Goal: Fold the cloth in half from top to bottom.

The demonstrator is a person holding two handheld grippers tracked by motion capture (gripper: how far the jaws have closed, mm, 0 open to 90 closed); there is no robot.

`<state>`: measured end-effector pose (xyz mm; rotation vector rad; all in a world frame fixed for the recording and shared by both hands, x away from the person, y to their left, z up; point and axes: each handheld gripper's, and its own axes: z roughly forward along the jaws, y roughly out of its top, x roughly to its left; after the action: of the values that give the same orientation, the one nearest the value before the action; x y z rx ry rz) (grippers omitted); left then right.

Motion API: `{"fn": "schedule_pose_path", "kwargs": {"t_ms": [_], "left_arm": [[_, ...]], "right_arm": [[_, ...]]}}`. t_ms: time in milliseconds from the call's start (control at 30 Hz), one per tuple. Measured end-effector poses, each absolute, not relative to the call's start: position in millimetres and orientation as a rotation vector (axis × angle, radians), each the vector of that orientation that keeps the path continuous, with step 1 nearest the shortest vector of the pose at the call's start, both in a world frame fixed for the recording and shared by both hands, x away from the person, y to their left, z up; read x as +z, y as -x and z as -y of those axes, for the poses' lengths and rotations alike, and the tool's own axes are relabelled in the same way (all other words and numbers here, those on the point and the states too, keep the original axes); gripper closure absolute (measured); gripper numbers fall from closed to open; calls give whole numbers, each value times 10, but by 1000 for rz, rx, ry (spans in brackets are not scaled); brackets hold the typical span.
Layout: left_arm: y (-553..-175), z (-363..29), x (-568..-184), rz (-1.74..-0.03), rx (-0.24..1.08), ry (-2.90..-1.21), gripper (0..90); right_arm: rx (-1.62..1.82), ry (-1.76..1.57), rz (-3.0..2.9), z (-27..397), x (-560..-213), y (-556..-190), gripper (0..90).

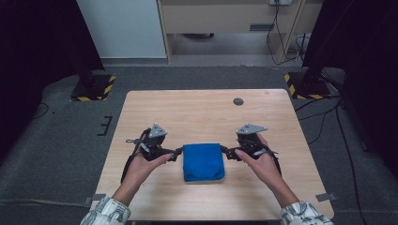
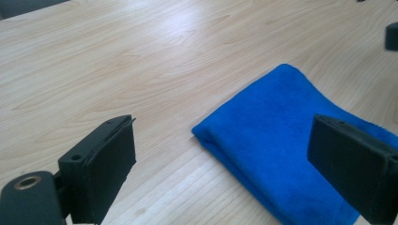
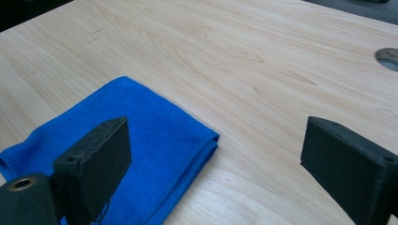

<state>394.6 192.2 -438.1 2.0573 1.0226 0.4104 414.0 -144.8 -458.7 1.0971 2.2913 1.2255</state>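
Blue microfibre cloth [image 1: 203, 161], folded into a thick square pad, lies flat on the light wooden table [image 1: 197, 110], nearer the person's edge than the far edge and roughly midway between the side edges. Left gripper [image 1: 177, 152] sits just beside the cloth's left side, right gripper [image 1: 226, 152] just beside its right side, both aimed inward at it. In the left gripper view the cloth's [image 2: 286, 140] folded corner lies ahead of the jaws, which stand wide apart with nothing pinched. In the right gripper view it's the same: wide jaws, cloth [image 3: 136, 140] beneath and ahead, pads not pressing on it. Neither gripper holds anything.

Handling, as a judgement: the cloth is soft, light and floppy, and the layers will likely slide or unfold if lifted by one layer alone. It's not fragile and the nap gives good friction against the pads. Best hold looks like the far corners or the side edges, one jaw slid under the whole stack at the table surface and the other on top, both sides together so it doesn't sag. A round dark grommet [image 1: 238, 101] sits near the far edge, well apart from the cloth.
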Motion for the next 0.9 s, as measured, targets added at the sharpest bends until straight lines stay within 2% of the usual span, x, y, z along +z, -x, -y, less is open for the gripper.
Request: {"fn": "schedule_pose_path", "kwargs": {"t_ms": [400, 900], "left_arm": [[-4000, -2247, -4445, -1085, 418, -2051, 73], [-3990, -2552, -4679, -1157, 430, -2073, 69]], "right_arm": [[1211, -1182, -2231, 1776, -4610, -4214, 86], [1170, -1274, -2186, 2209, -4827, -4155, 84]]}}
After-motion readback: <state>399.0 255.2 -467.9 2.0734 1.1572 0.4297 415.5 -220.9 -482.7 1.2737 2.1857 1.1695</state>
